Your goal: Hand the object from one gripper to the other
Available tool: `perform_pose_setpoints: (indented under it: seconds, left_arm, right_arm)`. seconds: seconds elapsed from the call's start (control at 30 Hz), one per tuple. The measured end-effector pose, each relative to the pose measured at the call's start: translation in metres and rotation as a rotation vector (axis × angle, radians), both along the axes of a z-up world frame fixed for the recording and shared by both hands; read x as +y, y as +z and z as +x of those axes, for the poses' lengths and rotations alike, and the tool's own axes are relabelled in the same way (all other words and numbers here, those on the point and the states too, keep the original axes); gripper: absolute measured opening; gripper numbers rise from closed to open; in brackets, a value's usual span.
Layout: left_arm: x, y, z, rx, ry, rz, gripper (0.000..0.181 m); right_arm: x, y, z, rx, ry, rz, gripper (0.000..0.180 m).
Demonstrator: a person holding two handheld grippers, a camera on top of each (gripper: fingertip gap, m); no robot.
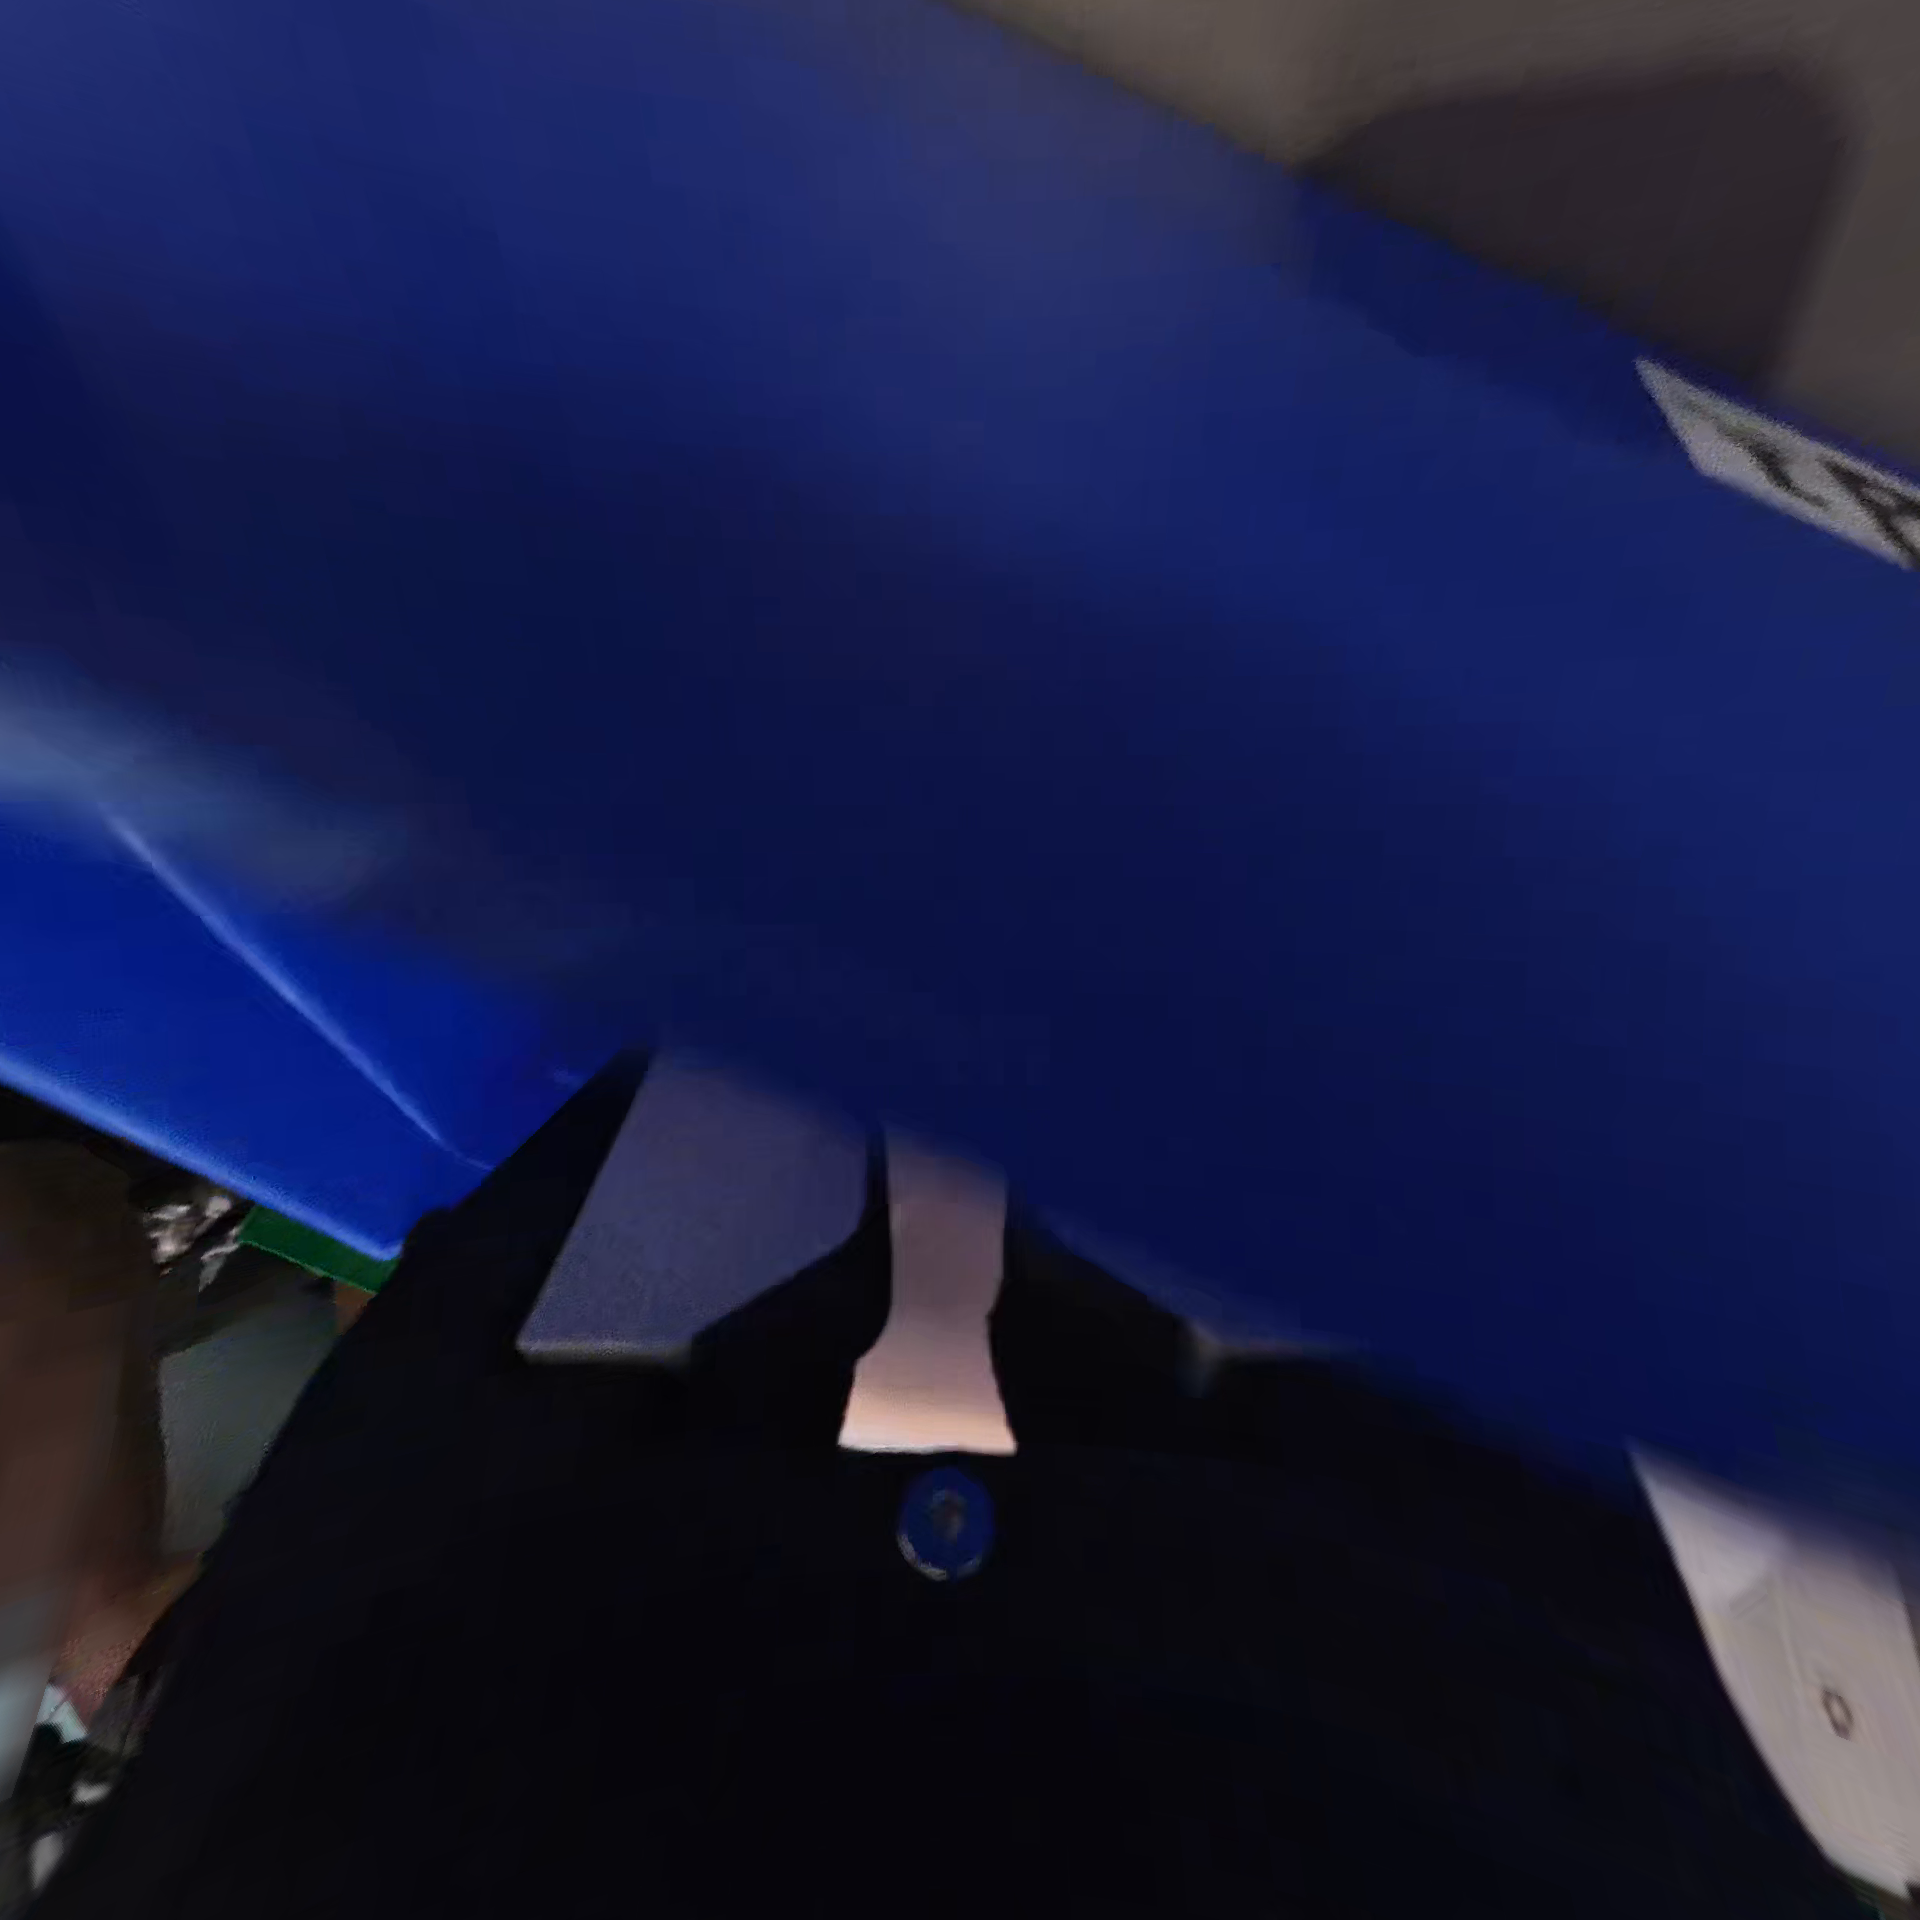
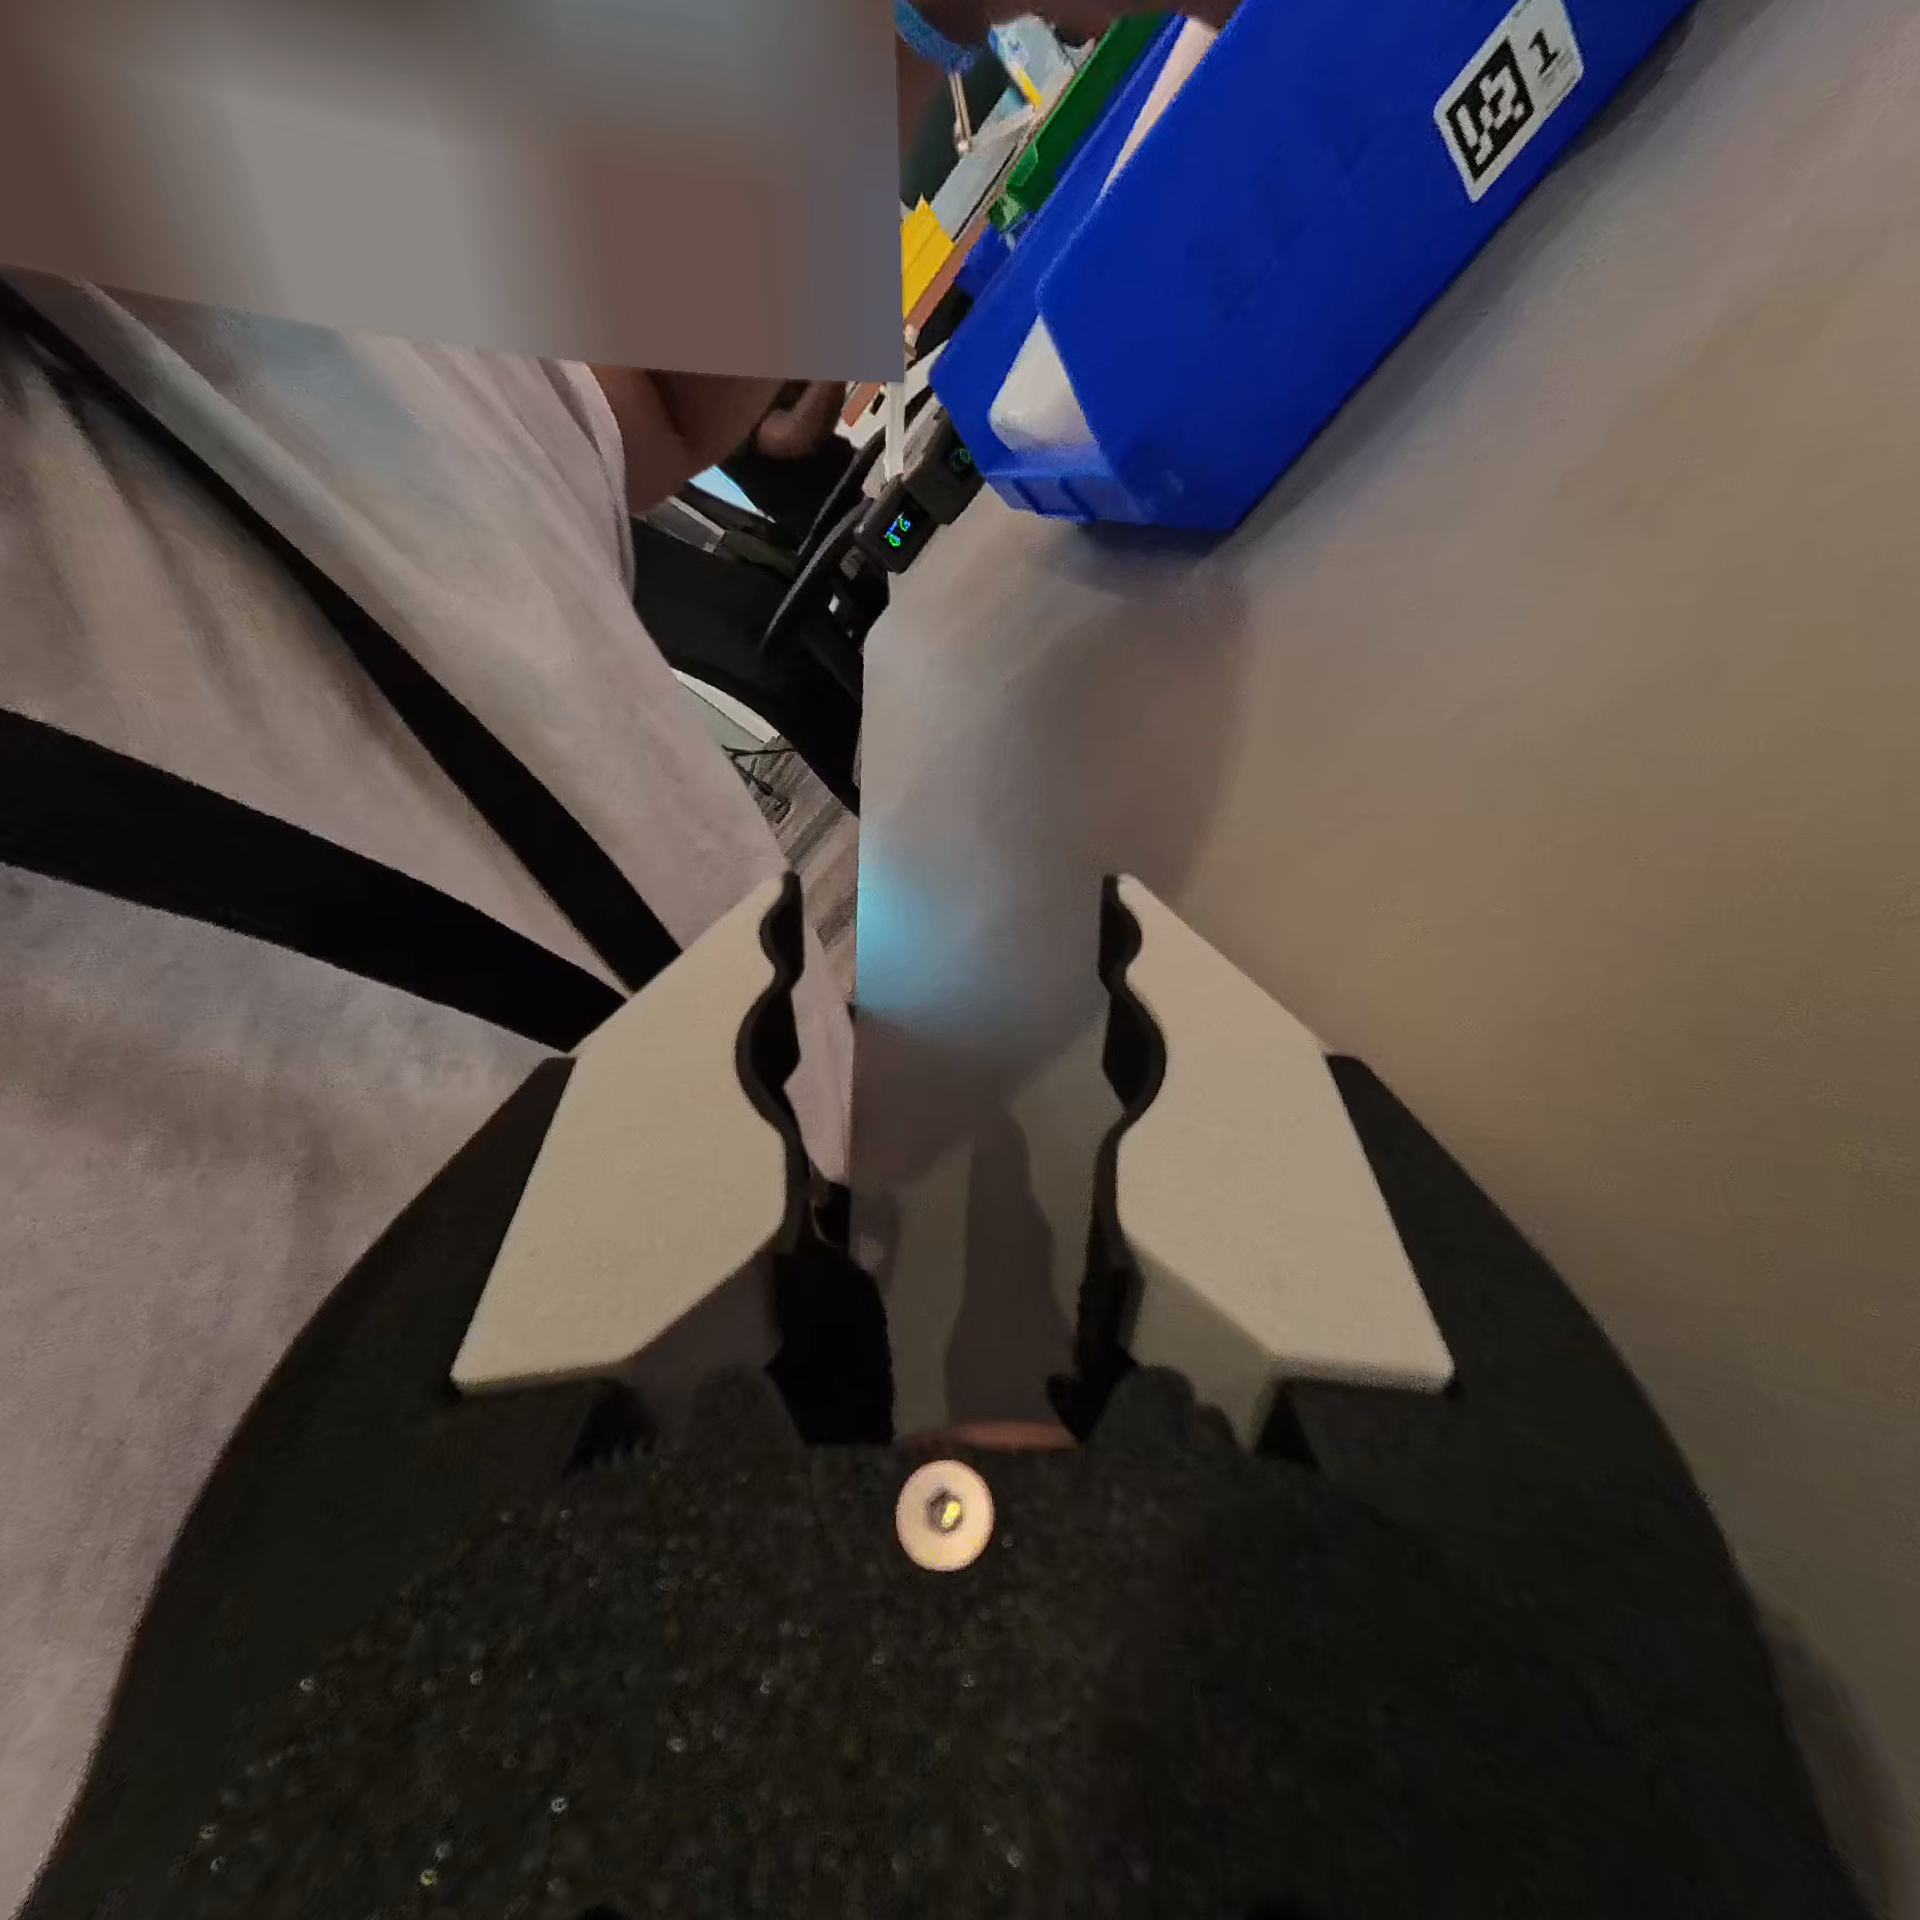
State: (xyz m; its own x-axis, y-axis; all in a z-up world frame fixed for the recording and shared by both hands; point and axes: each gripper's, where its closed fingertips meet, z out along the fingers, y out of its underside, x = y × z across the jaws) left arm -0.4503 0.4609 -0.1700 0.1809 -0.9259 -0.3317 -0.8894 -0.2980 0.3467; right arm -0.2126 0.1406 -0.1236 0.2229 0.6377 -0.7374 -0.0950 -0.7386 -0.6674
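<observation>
The left wrist view is heavily blurred. A blue plastic bin (image 1: 1039,623) fills most of it, very close. My left gripper (image 1: 940,1226) points at the bin. One grey finger (image 1: 686,1216) shows, the other and both tips are hidden by the blue wall, and only a narrow gap shows between them. I cannot tell whether it holds anything. My right gripper (image 2: 951,997) is open and empty, over the edge of the grey table (image 2: 1507,935). The same blue bin (image 2: 1299,260) stands far off at the upper right, with something white (image 2: 1039,405) inside.
A person in a light shirt with black straps (image 2: 312,831) stands close on the left of the right wrist view. A black device with a small lit screen (image 2: 904,525) sits at the bin's near end. Green and yellow containers (image 2: 1039,156) lie behind the bin. A white piece (image 1: 1787,1662) shows at the lower right. My right fingertips sit around 40 cm from my left ones.
</observation>
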Motion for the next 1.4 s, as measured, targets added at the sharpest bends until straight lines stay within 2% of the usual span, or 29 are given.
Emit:
perform_pose_setpoints:
  seconds: [0.03,0.13,0.17,0.4,0.5,0.53,0.7,0.77,0.83,0.93,0.97,1.1,1.23,1.3,1.4]
  left_arm:
    - [0.0,0.001,0.002,-0.023,-0.003,0.009,0.018]
    - [0.002,0.009,0.01,-0.134,0.003,0.021,0.01]
    - [0.003,0.016,0.016,-0.185,-0.006,0.024,0.0]
    - [0.02,0.074,0.026,-0.435,0.029,0.119,0.0]
    - [0.025,0.073,0.005,-0.433,0.121,0.104,0.0]
    - [0.03,0.073,-0.003,-0.432,0.155,0.132,0.003]
    - [0.013,0.074,-0.016,-0.526,0.268,0.052,0.057]
    - [0.005,0.07,-0.013,-0.523,0.202,0.037,0.072]
    - [-0.001,0.057,-0.008,-0.467,0.099,0.029,0.076]
    - [-0.004,0.031,-0.003,-0.32,0.054,-0.025,0.069]
    - [-0.001,0.025,-0.002,-0.278,0.059,-0.028,0.061]
    - [0.01,0.002,-0.007,-0.191,0.15,-0.072,0.057]
    - [0.007,-0.016,-0.003,-0.192,0.216,-0.161,0.059]
    - [0.01,-0.015,-0.003,-0.184,0.218,-0.175,0.041]
    - [0.006,-0.011,-0.002,-0.203,0.242,-0.217,0.035]
  right_arm:
    - [0.001,0.0,-0.001,0.005,0.002,-0.005,0.057]
    - [0.001,-0.001,-0.003,0.01,0.001,-0.012,0.057]
    - [0.002,0.0,-0.003,0.014,-0.001,-0.012,0.057]
    - [0.0,0.001,-0.004,-0.01,-0.012,-0.003,0.057]
    - [-0.003,-0.002,-0.004,-0.046,-0.012,0.016,0.057]
    - [-0.004,-0.003,-0.004,-0.055,-0.011,0.019,0.057]
    - [-0.01,-0.005,-0.005,-0.087,-0.002,0.03,0.056]
    - [-0.012,-0.007,-0.005,-0.103,0.006,0.033,0.056]
    - [-0.015,-0.009,-0.007,-0.114,0.018,0.032,0.057]
    - [-0.02,-0.008,-0.01,-0.116,0.036,0.035,0.057]
    - [-0.022,-0.007,-0.012,-0.114,0.043,0.039,0.056]
    - [-0.029,-0.009,-0.015,-0.135,0.059,0.056,0.057]
    - [-0.033,-0.014,-0.015,-0.173,0.073,0.074,0.057]
    - [-0.035,-0.013,-0.015,-0.175,0.077,0.075,0.057]
    - [-0.038,-0.012,-0.017,-0.168,0.085,0.074,0.057]
